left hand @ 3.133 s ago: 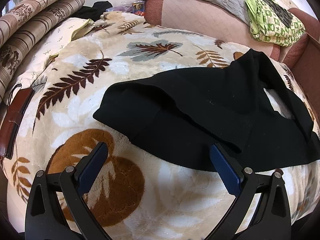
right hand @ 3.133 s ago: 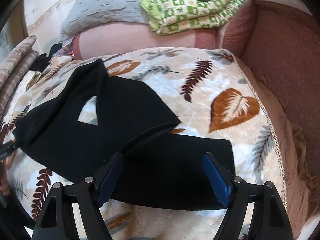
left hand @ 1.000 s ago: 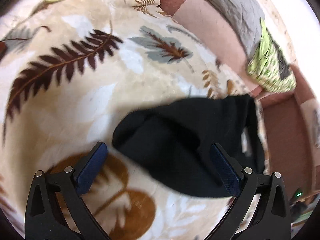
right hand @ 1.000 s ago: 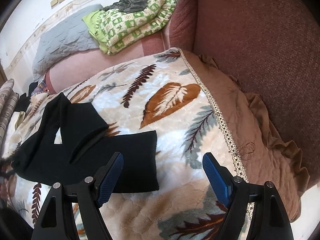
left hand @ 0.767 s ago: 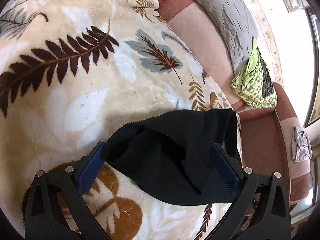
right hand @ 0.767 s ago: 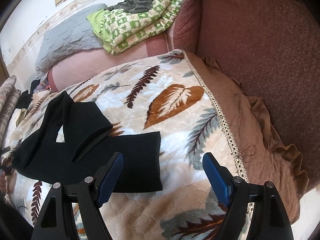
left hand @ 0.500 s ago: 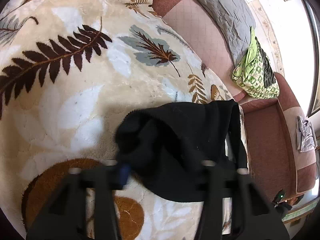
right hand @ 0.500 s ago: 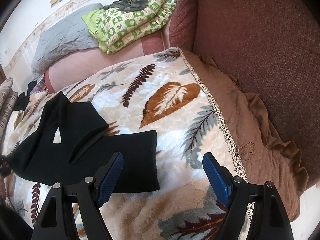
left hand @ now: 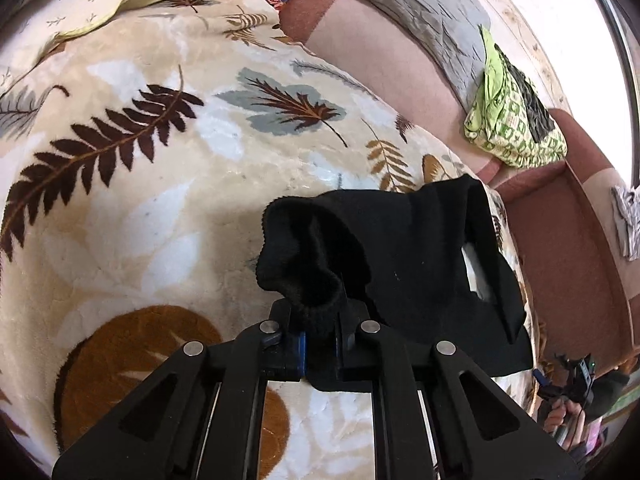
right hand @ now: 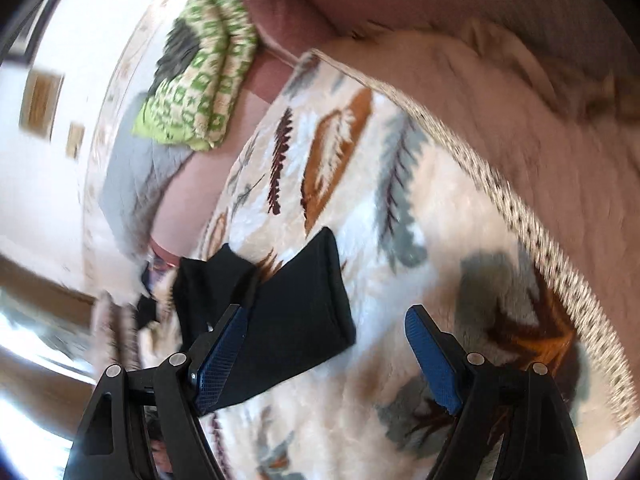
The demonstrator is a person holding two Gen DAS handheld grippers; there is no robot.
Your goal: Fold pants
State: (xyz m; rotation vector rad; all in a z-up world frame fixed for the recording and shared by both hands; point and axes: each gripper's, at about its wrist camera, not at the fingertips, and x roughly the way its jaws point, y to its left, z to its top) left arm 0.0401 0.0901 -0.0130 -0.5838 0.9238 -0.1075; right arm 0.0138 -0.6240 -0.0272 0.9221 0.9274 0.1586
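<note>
Now | left hand-held gripper [left hand: 320, 336] clamps pants [left hand: 400, 248] | right hand-held gripper [right hand: 326, 356] open, above pants

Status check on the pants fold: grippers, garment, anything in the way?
Left gripper just closed on black pants, bunched edge pinched. Right gripper open, empty, above pant leg end. Leaf blanket otherwise unobstructed.

Both wrist views angled down, close, sharing black pants [left hand: 420, 248] [right hand: 288, 320], blanket [left hand: 140, 200]
</note>
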